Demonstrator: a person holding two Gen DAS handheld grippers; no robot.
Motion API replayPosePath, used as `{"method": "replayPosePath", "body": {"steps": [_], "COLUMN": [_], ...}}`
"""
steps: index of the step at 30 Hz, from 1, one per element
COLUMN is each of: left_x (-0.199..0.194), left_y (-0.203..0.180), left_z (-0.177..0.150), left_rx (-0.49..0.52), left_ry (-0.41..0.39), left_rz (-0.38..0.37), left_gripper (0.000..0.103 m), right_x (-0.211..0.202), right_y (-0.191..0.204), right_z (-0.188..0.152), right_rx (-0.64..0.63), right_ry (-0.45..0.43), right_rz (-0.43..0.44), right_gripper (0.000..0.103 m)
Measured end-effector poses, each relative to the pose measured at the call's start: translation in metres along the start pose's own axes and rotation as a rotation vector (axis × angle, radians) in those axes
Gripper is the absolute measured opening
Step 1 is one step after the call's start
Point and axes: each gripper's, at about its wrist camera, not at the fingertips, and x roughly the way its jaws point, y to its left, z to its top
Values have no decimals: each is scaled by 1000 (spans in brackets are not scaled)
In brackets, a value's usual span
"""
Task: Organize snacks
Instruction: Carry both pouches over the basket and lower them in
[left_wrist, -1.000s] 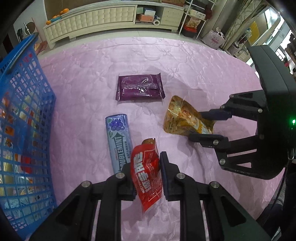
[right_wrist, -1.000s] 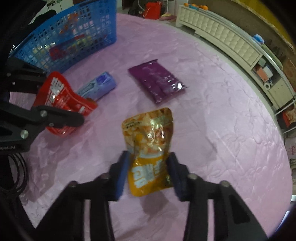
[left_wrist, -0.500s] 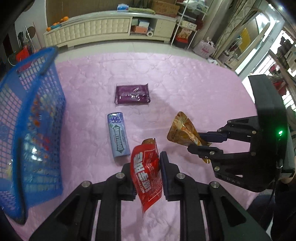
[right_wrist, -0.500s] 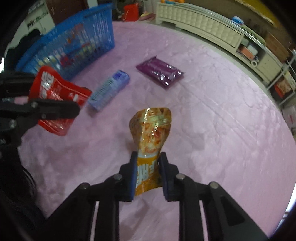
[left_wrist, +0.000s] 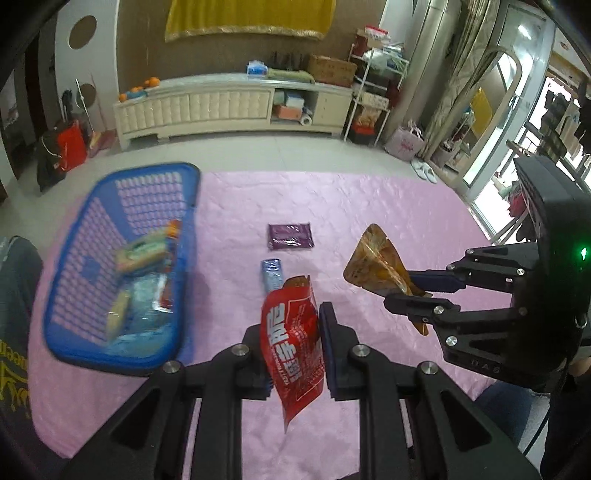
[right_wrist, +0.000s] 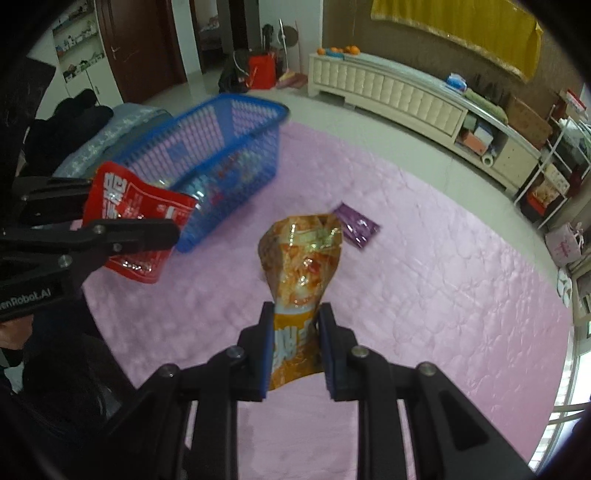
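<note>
My left gripper (left_wrist: 291, 325) is shut on a red snack packet (left_wrist: 293, 350), held up above the pink cloth (left_wrist: 369, 206). My right gripper (right_wrist: 295, 321) is shut on an orange-yellow snack pouch (right_wrist: 301, 258), also lifted clear of the cloth. In the left wrist view the pouch (left_wrist: 376, 266) and right gripper (left_wrist: 410, 291) sit to the right. In the right wrist view the red packet (right_wrist: 129, 206) and left gripper (right_wrist: 155, 218) are at left. A blue basket (left_wrist: 122, 354) with several snacks stands left. A purple packet (left_wrist: 291, 236) and a blue gum pack (left_wrist: 271, 275) lie on the cloth.
The cloth-covered table ends at a tiled floor, with a long cream cabinet (left_wrist: 229, 105) against the far wall. A person's clothing (left_wrist: 14, 332) shows at the left edge. Bare pink cloth stretches right of the purple packet (right_wrist: 356, 225).
Both grippers rose well above the cloth with their packets. The right jaws closed on the orange pouch and lifted it off the cloth. The basket now shows from above.
</note>
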Motion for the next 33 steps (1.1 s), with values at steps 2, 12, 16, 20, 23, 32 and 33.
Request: {"method": "replayPosePath", "body": {"steps": [2, 12, 16, 20, 23, 32, 33], "left_x": [-10, -58, -74, -81, -82, -67, -65], "left_y": [6, 76, 106, 135, 151, 192, 198], "left_z": [0, 7, 11, 15, 15, 1, 0], "left_rx": [9, -37, -37, -57, -74, -136, -147], "left_ry": [-13, -63, -80, -86, -91, -64, -60], "left_rz": [12, 70, 97, 122, 128, 123, 118], "left_gripper": [18, 19, 19, 19, 19, 19, 19], "right_x": [-8, -12, -1, 16, 30, 87, 94], "right_y": [11, 74, 88, 103, 118, 148, 153], "right_z": [9, 61, 82, 99, 111, 136, 138], "right_rx": [20, -5, 17, 25, 3, -8, -11], "right_ry": [-31, -73, -86, -72, -52, 75, 95], "right_rz": [16, 40, 59, 73, 66, 46, 44], "right_gripper": [26, 27, 27, 27, 27, 27, 27]}}
